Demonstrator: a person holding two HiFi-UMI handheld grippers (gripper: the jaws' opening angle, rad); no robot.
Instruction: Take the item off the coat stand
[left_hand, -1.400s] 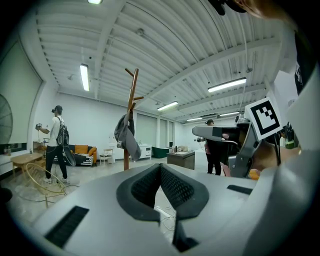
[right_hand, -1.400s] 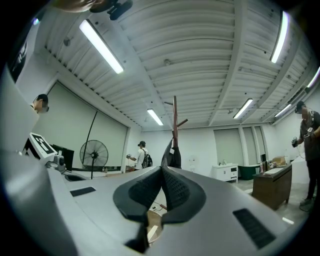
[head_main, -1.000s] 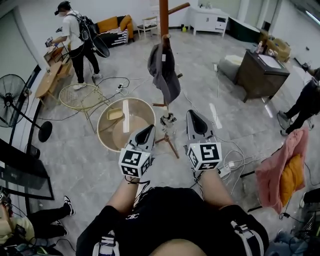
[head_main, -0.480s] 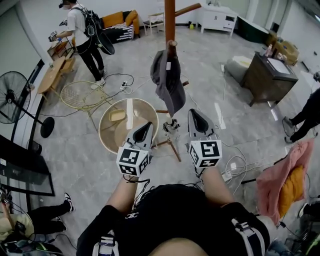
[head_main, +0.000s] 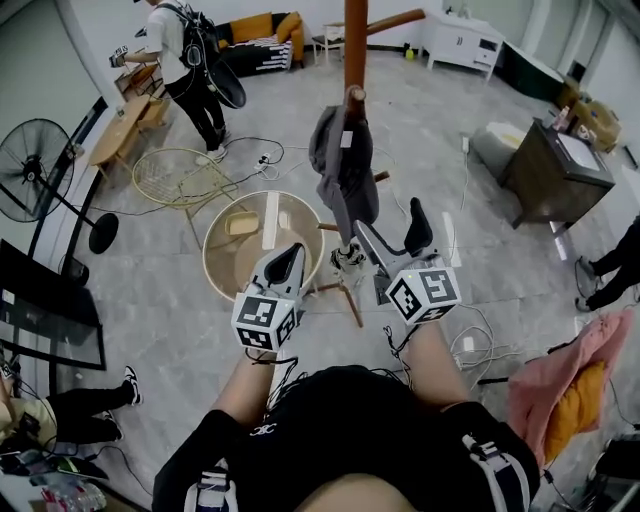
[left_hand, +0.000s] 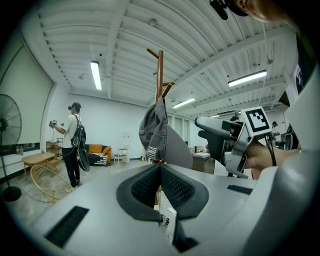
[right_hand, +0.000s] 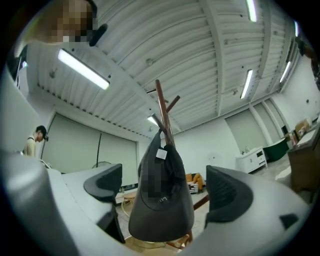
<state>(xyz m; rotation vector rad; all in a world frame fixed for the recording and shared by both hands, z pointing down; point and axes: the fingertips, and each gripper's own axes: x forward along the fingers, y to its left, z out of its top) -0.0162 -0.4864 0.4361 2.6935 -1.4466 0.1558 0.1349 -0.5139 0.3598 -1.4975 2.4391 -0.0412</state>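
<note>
Dark grey cap (head_main: 343, 165) hanging on a peg of the wooden coat stand (head_main: 355, 40), just beyond both grippers, right gripper (head_main: 393, 228) with jaws just opening wide — cap framed between them, not gripped, left gripper (head_main: 288, 262) to its left, jaws closed together, empty.

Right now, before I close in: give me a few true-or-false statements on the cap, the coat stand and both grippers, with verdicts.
1. The cap hangs on the coat stand. True.
2. The right gripper is shut on the cap. False: its jaws have just been opening and stand apart; the cap shows between them in the right gripper view, pads off it.
3. The left gripper has its jaws together with nothing in them. True.
4. In the head view the round table is right of the coat stand. False: it is left of it.
</note>
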